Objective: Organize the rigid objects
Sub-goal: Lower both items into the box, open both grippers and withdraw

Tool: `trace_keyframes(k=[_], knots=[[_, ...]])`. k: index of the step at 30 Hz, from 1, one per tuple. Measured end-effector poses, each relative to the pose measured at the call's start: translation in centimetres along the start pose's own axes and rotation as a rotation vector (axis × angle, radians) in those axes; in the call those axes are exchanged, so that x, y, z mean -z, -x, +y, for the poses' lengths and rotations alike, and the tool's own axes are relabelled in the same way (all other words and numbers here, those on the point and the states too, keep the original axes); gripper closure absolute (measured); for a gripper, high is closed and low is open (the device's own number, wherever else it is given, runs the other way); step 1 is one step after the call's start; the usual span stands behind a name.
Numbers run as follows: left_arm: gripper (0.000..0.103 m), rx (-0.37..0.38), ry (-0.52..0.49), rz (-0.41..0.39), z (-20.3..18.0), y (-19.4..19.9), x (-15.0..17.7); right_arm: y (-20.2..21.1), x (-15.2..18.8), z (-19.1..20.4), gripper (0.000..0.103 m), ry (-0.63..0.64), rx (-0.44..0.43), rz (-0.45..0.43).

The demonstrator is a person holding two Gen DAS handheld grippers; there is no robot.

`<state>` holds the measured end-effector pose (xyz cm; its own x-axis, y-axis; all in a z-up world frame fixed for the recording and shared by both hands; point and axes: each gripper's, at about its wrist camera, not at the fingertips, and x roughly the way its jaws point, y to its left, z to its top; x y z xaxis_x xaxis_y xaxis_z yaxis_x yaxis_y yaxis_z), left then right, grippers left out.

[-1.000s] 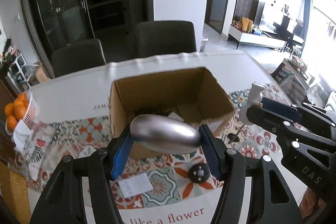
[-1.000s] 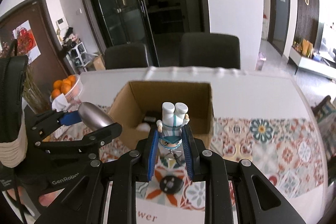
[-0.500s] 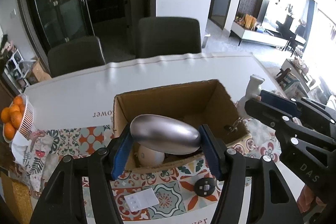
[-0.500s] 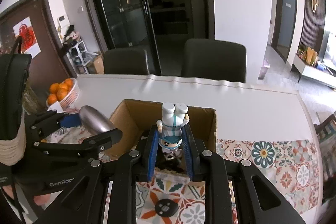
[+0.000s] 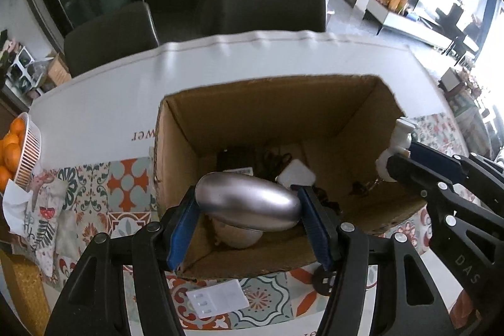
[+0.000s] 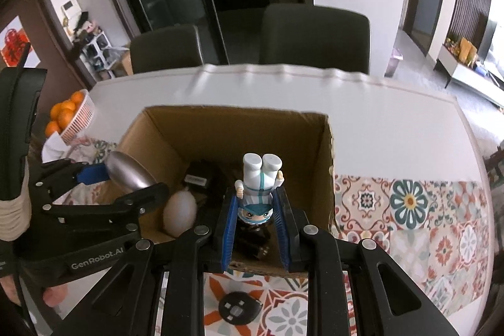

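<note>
1. The left gripper [image 5: 249, 210] is clamped on a silver oval case [image 5: 249, 205], which is held crosswise between the blue pads [image 5: 181, 225] above the near left part of an open cardboard box [image 5: 271, 103].
2. The right gripper [image 6: 255, 216] is closed on a small white-and-teal figurine [image 6: 259, 188], held head down with its feet pointing up, over the near side of the box.
3. The box stands on a table [image 6: 393, 128] covered by a white and patterned cloth. A white egg-shaped item [image 6: 180, 211], a black adapter [image 6: 201, 175] and a white plug [image 5: 296, 177] are seen inside it.
4. A black round disc [image 6: 238, 307] and a white flat card [image 5: 217, 298] lie on the cloth just in front of the box.
5. A basket of oranges [image 6: 71, 112] is noted at the table's left edge, well apart from the box.
</note>
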<state>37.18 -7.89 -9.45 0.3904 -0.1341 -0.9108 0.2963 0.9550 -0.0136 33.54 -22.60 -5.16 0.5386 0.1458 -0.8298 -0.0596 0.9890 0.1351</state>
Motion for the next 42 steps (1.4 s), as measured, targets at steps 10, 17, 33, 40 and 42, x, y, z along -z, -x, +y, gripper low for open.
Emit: trace_keyframes(k=[10, 17, 33, 40, 42], knots=[[0.027, -0.042, 0.021, -0.011, 0.6, 0.3, 0.7, -0.9, 0.5, -0.3, 0.079, -0.003, 0.003, 0.024], [0.015, -0.135, 0.048, -0.08, 1.2, 2.5, 1.3, -0.1, 0.6, 0.1, 0.054, -0.008, 0.023, 0.01], [0.005, -0.154, 0.125, -0.17, 1.2, 6.8, 5.8, 4.7, 4.1, 1.1, 0.046, -0.025, 0.059, -0.083], [0.002, -0.227, 0.108, -0.235, 0.6, 8.1, 8.2, 5.8, 6.3, 1.4, 0.043, -0.033, 0.075, -0.111], [0.002, -0.241, 0.105, -0.243, 0.6, 8.2, 8.9, 5.9, 7.0, 1.5, 0.043, -0.033, 0.071, -0.114]])
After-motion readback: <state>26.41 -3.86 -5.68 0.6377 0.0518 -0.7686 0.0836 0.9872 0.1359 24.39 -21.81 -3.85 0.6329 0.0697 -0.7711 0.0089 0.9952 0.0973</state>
